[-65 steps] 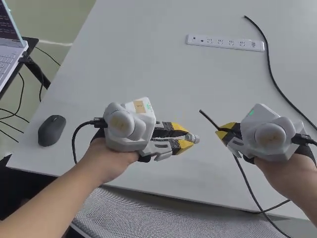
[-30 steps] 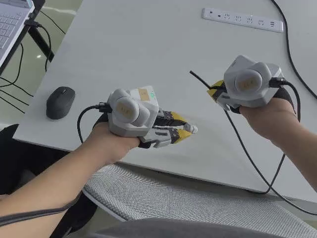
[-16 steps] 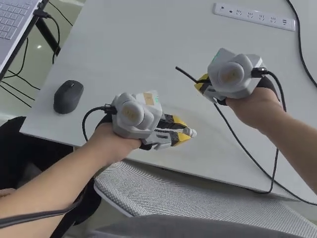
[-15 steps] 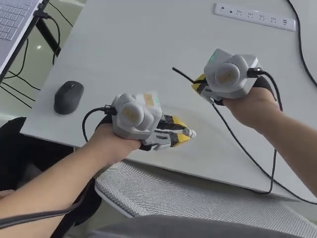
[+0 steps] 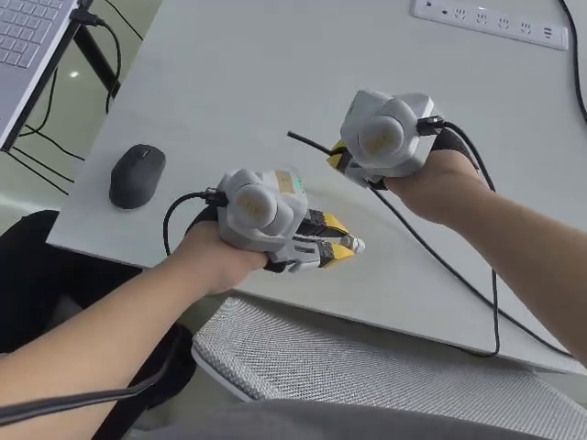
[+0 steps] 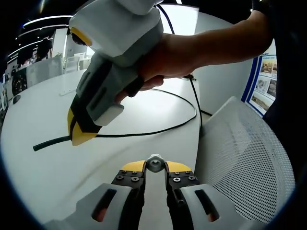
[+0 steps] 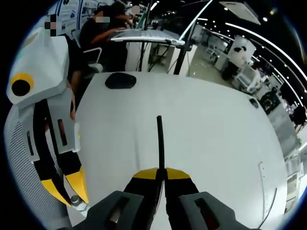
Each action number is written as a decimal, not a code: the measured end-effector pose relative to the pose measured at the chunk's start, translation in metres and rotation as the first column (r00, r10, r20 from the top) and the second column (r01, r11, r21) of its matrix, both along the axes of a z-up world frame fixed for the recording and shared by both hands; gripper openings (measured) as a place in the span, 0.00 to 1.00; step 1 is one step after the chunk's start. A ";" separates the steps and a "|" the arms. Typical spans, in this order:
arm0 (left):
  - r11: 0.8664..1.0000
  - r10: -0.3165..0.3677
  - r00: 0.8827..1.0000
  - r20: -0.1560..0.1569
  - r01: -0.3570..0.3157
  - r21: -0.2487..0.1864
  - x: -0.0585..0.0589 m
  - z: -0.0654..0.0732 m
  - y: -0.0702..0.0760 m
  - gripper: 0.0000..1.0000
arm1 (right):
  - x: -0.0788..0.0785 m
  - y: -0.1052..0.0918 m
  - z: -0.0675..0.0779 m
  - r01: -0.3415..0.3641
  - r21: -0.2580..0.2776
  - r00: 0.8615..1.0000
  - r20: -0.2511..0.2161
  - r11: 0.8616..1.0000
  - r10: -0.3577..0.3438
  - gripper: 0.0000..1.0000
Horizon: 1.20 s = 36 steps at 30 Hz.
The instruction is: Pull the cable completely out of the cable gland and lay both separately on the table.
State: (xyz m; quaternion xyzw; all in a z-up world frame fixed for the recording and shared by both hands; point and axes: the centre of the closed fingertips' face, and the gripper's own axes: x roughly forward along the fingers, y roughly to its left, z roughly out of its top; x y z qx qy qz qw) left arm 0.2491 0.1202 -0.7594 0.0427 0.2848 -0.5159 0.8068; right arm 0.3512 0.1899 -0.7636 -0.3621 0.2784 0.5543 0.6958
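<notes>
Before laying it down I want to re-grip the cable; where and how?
Probably the cable at its short straight end ahead of the right gripper, pinched across from the side: it is thin and stiff there, while the rest lies slack on the table.

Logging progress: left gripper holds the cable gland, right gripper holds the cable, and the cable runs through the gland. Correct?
No. The left gripper view shows the cable clear of the cable gland; the left gripper and right gripper hold them as stated.

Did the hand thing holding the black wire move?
Yes. The right gripper, shut on the cable, has moved left, nearer the mouse.
</notes>
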 end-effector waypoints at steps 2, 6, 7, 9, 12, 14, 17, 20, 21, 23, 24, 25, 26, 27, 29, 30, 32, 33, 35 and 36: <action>1.000 0.024 1.000 -0.012 -0.024 -0.014 0.003 -0.002 0.004 0.16 | 0.000 0.004 -0.002 -0.011 0.002 1.000 -0.007 1.000 0.011 0.00; 0.998 0.056 0.998 -0.020 -0.056 -0.006 0.008 -0.013 0.015 0.16 | -0.003 0.016 -0.009 -0.038 -0.005 0.999 -0.015 0.999 0.038 0.00; 0.998 0.063 0.998 -0.021 -0.063 0.000 0.009 -0.016 0.018 0.16 | -0.005 0.019 -0.012 -0.044 -0.003 0.999 -0.022 0.999 0.044 0.00; 0.997 0.073 0.997 -0.027 -0.072 0.014 0.010 -0.023 0.024 0.16 | -0.007 0.023 -0.017 -0.049 -0.007 0.998 -0.032 0.999 0.048 0.00; 0.996 0.089 0.995 -0.034 -0.089 0.015 0.009 -0.028 0.029 0.16 | -0.009 0.032 -0.017 -0.047 0.036 0.998 -0.038 0.998 0.048 0.00; 0.995 0.097 0.994 -0.042 -0.096 0.015 0.009 -0.031 0.031 0.16 | -0.010 0.034 -0.022 -0.046 0.022 0.998 -0.046 0.999 0.047 0.00; 0.994 0.108 0.993 -0.052 -0.107 0.014 0.009 -0.036 0.033 0.16 | -0.011 0.037 -0.027 -0.056 0.010 0.997 -0.049 0.998 0.057 0.00; 0.994 0.109 0.993 -0.054 -0.108 0.016 0.009 -0.038 0.034 0.16 | -0.011 0.037 -0.031 -0.059 0.005 0.997 -0.057 0.998 0.060 0.00; 0.994 0.111 0.992 -0.060 -0.111 0.013 0.009 -0.039 0.034 0.16 | -0.011 0.037 -0.033 -0.059 0.004 0.996 -0.063 0.998 0.060 0.00; 0.994 0.110 0.992 -0.061 -0.110 0.015 0.009 -0.041 0.034 0.16 | -0.012 0.037 -0.036 -0.058 -0.002 0.996 -0.070 0.998 0.057 0.00; 0.994 0.110 0.992 -0.062 -0.109 0.015 0.009 -0.041 0.034 0.16 | -0.012 0.037 -0.036 -0.058 -0.003 0.996 -0.069 0.998 0.058 0.00; 0.994 0.109 0.992 -0.064 -0.108 0.012 0.009 -0.041 0.034 0.16 | -0.012 0.038 -0.037 -0.061 -0.007 0.996 -0.070 0.998 0.060 0.00; 0.994 0.108 0.992 -0.065 -0.108 0.010 0.009 -0.041 0.033 0.16 | -0.013 0.038 -0.038 -0.062 -0.010 0.996 -0.072 0.998 0.062 0.00; 0.994 0.106 0.992 -0.062 -0.105 0.013 0.009 -0.042 0.033 0.16 | -0.013 0.038 -0.038 -0.064 -0.012 0.995 -0.071 0.998 0.063 0.00; 0.994 0.111 0.992 -0.065 -0.110 0.013 0.009 -0.042 0.033 0.16 | -0.014 0.038 -0.040 -0.065 -0.013 0.995 -0.073 0.998 0.064 0.00; 0.994 0.113 0.992 -0.065 -0.112 0.012 0.009 -0.043 0.033 0.16 | -0.015 0.039 -0.040 -0.065 -0.012 0.995 -0.075 0.998 0.064 0.00; 0.993 0.118 0.991 -0.063 -0.117 0.015 0.010 -0.044 0.034 0.16 | -0.016 0.039 -0.042 -0.070 -0.014 0.995 -0.074 0.997 0.069 0.00; 0.992 0.123 0.990 -0.066 -0.123 0.010 0.010 -0.044 0.034 0.16 | -0.015 0.039 -0.043 -0.071 -0.014 0.995 -0.074 0.997 0.069 0.00; 0.992 0.126 0.990 -0.065 -0.126 0.011 0.011 -0.044 0.035 0.16 | -0.015 0.038 -0.045 -0.065 -0.018 0.995 -0.078 0.998 0.063 0.00; 0.992 0.125 0.990 -0.059 -0.124 0.013 0.011 -0.043 0.035 0.16 | -0.015 0.038 -0.045 -0.066 -0.018 0.995 -0.078 0.998 0.064 0.00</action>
